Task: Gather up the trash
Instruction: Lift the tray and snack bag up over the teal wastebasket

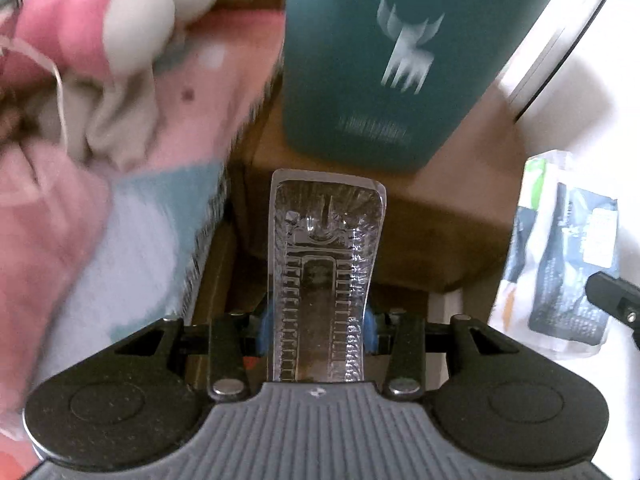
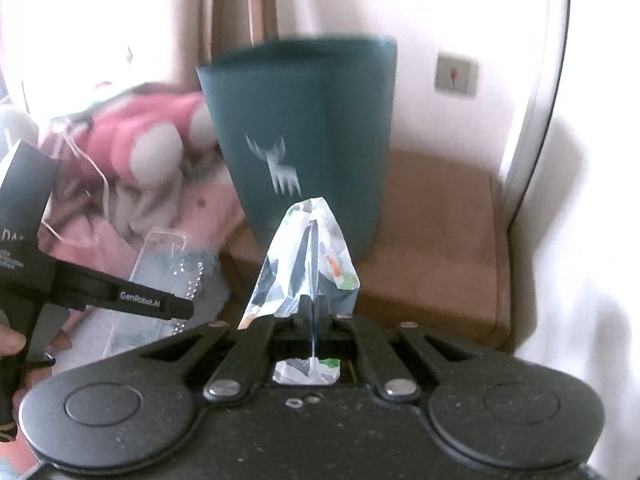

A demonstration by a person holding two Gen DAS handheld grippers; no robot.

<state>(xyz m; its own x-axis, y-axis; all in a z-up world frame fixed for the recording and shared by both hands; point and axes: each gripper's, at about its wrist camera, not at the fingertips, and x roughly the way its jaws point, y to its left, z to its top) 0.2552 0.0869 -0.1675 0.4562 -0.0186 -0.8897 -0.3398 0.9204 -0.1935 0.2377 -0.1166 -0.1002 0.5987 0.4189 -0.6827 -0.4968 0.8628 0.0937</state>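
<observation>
The left gripper (image 1: 326, 320) pinches a clear plastic blister tray (image 1: 326, 264); the right gripper (image 2: 312, 312), pressed together, clamps a crumpled, probably plastic, wrapper (image 2: 308, 256) before the teal bin (image 2: 304, 136).

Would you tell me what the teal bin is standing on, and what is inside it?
The teal bin stands on a brown wooden stand. Its inside cannot be seen: both views show only its outer wall, not the opening.

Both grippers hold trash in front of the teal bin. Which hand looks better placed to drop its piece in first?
Probably right. The right gripper, shut on the crumpled wrapper, sees the teal bin up to its rim. The left gripper, holding the clear plastic tray, faces only the bin's side.
</observation>
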